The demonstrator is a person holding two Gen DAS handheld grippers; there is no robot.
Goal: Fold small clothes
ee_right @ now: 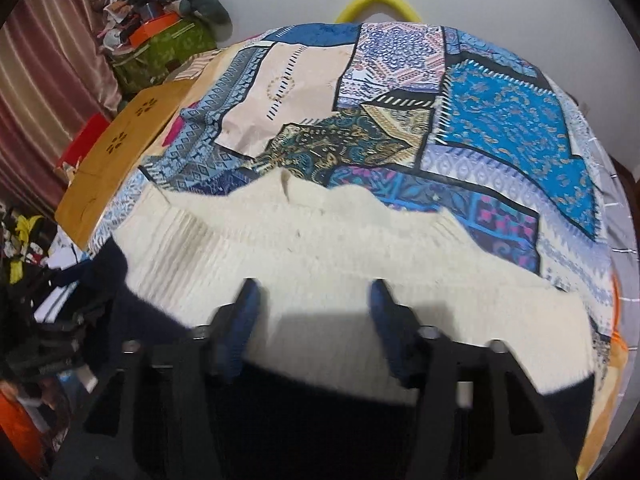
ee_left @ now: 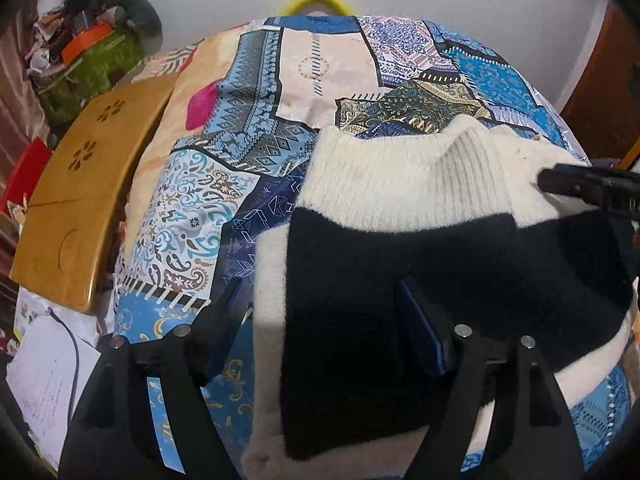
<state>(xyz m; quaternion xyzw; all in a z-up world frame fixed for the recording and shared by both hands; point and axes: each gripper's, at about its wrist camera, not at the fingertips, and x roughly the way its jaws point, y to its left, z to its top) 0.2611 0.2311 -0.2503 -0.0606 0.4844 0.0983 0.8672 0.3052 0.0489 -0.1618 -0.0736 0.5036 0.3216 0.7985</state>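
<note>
A patchwork bedspread (ee_left: 248,136) in blues, creams and gold fills nearly everything ahead of both claws, running flat and bare to its far edge, where a yellow loop (ee_right: 378,2) pokes up against the pale wall. On it, right under the claws, lies the cream and navy knitted sweater (ee_left: 400,184), partly folded, its ribbed cream part farthest from the claws and the navy band nearest.

The left gripper (ee_left: 320,316) stands wide, holding nothing; its left finger is over the bedspread just off the sweater's edge, its right finger over the navy band. The right gripper (ee_right: 314,312) is also spread, empty, both blue pads above the cream knit. Its black tip shows at the far right of the left claw's view, beside the cream shoulder.

To the left of both claws a wooden lap tray (ee_left: 88,192) overhangs the bed's side. Beyond it sits a green box (ee_right: 168,50) heaped with clutter I cannot make out, against a pink curtain (ee_right: 48,80).
</note>
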